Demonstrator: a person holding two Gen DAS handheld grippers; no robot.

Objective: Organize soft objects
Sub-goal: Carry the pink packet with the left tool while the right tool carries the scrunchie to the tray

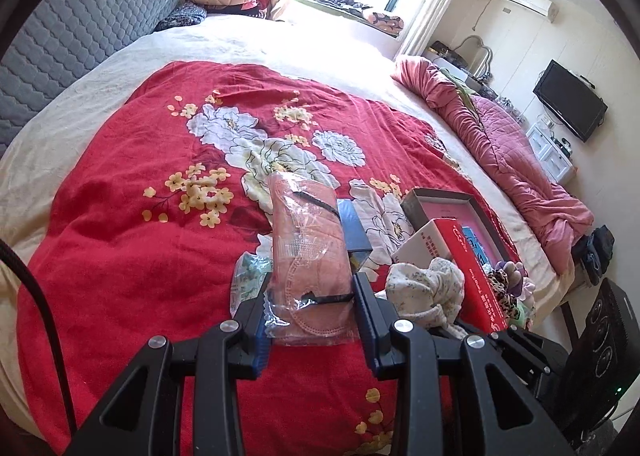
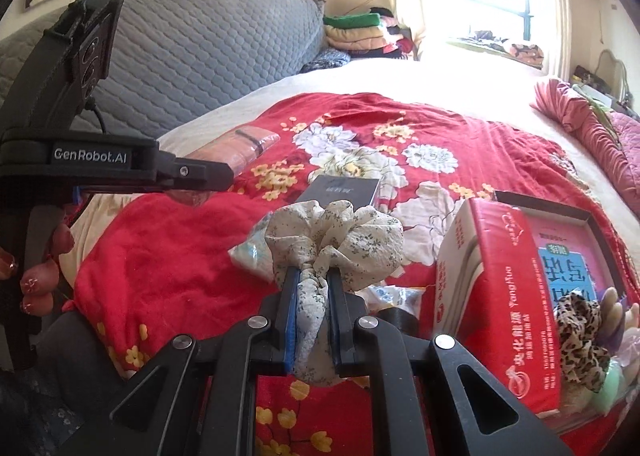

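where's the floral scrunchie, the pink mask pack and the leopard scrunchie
floral scrunchie (image 2: 336, 240), right wrist view, on its ruffled top
pink mask pack (image 1: 306, 240), left wrist view, on the middle of the bag
leopard scrunchie (image 2: 580, 332), right wrist view, on its spotted fabric

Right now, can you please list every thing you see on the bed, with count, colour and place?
face mask pack: one, pink, clear wrapper, in left tongs
floral scrunchie: one, cream, in right tongs
red box: one, red and white, right side of red blanket
leopard scrunchie: one, brown-black, beside red box
dark box: one, beyond the floral scrunchie
red blanket: one, floral, over bed
left tongs: closed on mask pack
right tongs: closed on scrunchie
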